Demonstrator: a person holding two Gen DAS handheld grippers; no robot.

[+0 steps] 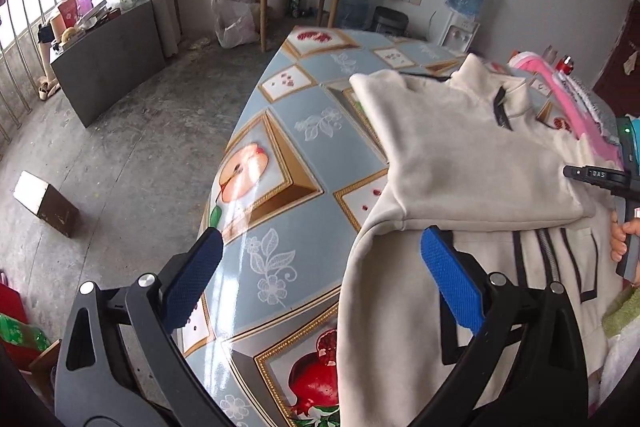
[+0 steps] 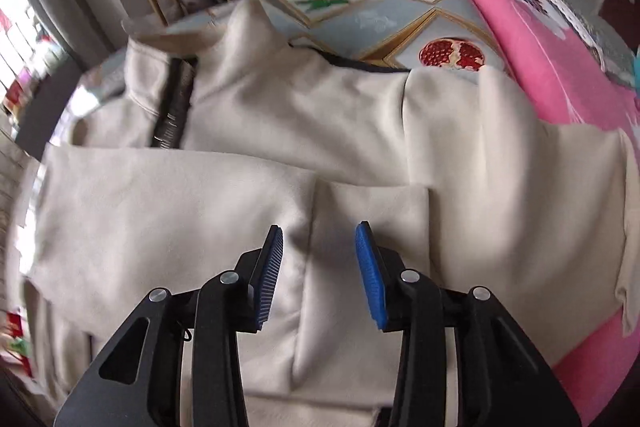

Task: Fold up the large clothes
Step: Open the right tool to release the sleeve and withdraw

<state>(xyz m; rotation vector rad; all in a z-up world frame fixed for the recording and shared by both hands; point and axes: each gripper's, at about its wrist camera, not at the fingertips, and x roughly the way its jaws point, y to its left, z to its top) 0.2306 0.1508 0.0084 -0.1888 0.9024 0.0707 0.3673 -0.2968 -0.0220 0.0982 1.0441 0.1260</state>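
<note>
Jacket [image 1: 460,155] hem over table [image 1: 276,131] edge.

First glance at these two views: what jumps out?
The cream zip-up jacket, sleeves folded across its body, fills the right wrist view and lies on a fruit-print tablecloth. A bright pink cloth lies along the jacket's right side. Both tools are open: the left tool at the jacket's near-left edge, the right tool over the folded sleeves.
</note>
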